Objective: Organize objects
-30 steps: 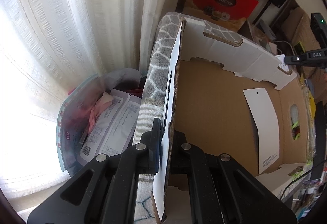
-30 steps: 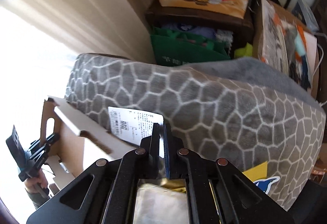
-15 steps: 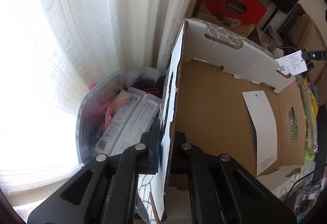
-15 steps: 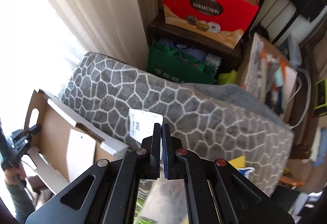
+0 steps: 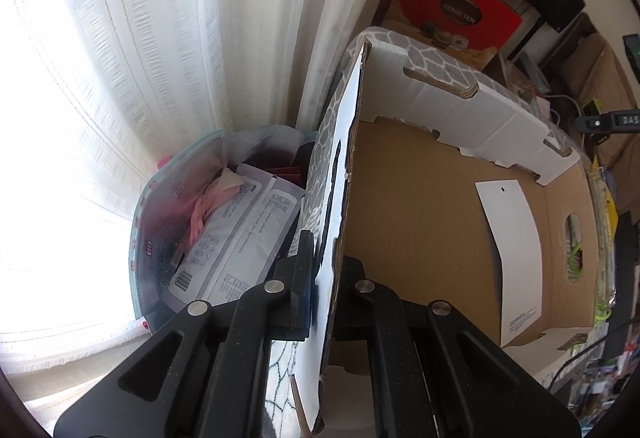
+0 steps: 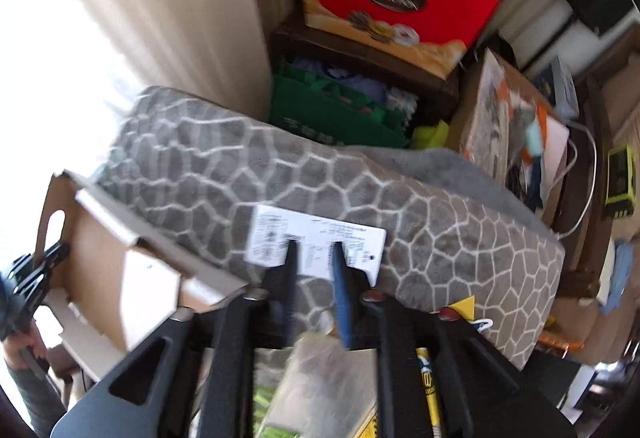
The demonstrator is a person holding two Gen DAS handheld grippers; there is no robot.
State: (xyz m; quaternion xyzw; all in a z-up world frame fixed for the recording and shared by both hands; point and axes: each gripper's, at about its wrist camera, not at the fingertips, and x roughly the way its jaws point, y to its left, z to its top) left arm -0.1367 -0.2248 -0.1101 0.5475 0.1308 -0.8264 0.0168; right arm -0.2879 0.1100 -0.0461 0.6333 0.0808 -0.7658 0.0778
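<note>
Right gripper [image 6: 316, 266] is now spreading its fingers, w/ the paper tag [image 6: 316, 238] sitting loose at 12 o'clock, prob. released. Left gripper [image 5: 326, 278] is clamping tight on the cardboard box [image 5: 440, 230] wall, steadying it for loading.

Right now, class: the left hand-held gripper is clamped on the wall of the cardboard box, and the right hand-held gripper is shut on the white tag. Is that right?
Not quite. The right hand-held gripper is open, its fingers spread in front of the white tag, as the right wrist view shows. The left hand-held gripper is indeed clamped on the cardboard box wall.
</note>
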